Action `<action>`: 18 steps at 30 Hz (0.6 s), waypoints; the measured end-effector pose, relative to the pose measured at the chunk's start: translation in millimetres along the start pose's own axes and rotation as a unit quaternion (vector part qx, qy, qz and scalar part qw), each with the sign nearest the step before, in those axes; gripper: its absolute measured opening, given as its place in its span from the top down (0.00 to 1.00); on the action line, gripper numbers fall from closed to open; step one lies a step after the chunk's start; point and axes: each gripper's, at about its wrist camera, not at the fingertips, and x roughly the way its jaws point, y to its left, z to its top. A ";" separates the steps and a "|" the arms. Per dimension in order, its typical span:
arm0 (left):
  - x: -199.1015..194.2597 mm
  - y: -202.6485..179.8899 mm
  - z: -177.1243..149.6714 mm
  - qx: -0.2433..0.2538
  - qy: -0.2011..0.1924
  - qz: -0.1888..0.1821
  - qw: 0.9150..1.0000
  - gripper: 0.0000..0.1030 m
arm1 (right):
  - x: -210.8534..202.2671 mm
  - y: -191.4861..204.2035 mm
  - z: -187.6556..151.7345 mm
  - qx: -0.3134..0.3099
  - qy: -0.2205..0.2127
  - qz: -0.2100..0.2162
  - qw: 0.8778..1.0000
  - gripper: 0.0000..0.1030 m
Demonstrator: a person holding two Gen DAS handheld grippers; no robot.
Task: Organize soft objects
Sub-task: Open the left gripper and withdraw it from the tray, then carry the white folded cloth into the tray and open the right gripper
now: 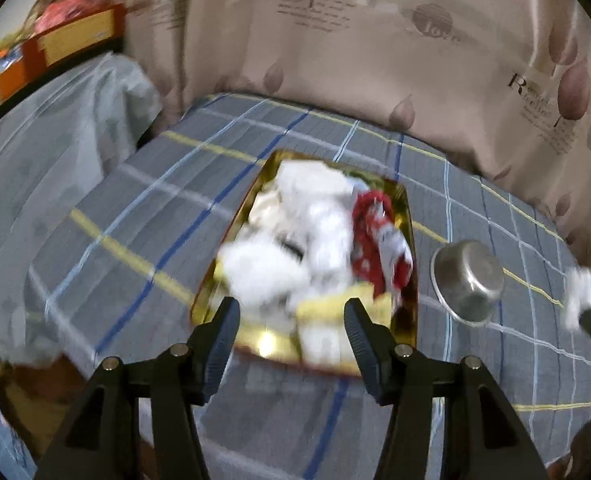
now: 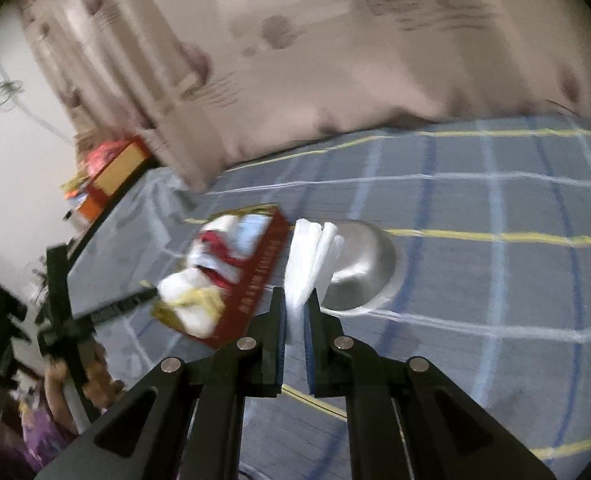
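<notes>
A gold-lined box (image 1: 409, 248) with a red outer wall (image 2: 257, 280) sits on the checked bedsheet. It holds white soft pieces (image 1: 307, 216), a red-and-white cloth (image 1: 379, 236) and a yellow piece (image 1: 335, 306). My left gripper (image 1: 291, 314) hangs open over the box's near edge with nothing between its fingers. My right gripper (image 2: 295, 300) is shut on a folded white soft piece (image 2: 313, 252), held above the sheet to the right of the box. That white piece (image 1: 581, 290) also shows at the right edge of the left wrist view.
An upturned steel bowl (image 1: 469, 280) lies on the sheet just right of the box, behind the held piece (image 2: 365, 268). A large printed pillow (image 1: 375, 60) runs along the back. An orange-and-yellow carton (image 1: 71, 36) stands on a side surface at the far left.
</notes>
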 end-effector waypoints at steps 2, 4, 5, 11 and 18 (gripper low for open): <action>-9.0 2.4 -11.5 -0.006 -0.009 0.018 1.000 0.46 | 15.5 20.6 10.5 -0.025 0.010 0.017 0.999 0.92; -15.5 4.2 -18.1 -0.007 -0.015 0.027 1.000 0.46 | 33.6 40.7 22.8 -0.053 0.018 0.027 0.998 0.92; -19.0 5.2 -19.2 -0.004 -0.022 0.029 0.999 0.46 | 43.4 47.9 28.5 -0.061 0.025 0.035 0.997 0.92; -27.1 10.1 -16.9 0.009 -0.049 0.045 0.998 0.46 | 123.1 83.4 62.4 -0.094 0.073 0.040 0.992 0.92; -16.3 24.4 -15.9 0.000 -0.034 0.038 0.999 0.46 | 195.4 103.3 70.8 -0.134 0.110 0.000 0.985 0.92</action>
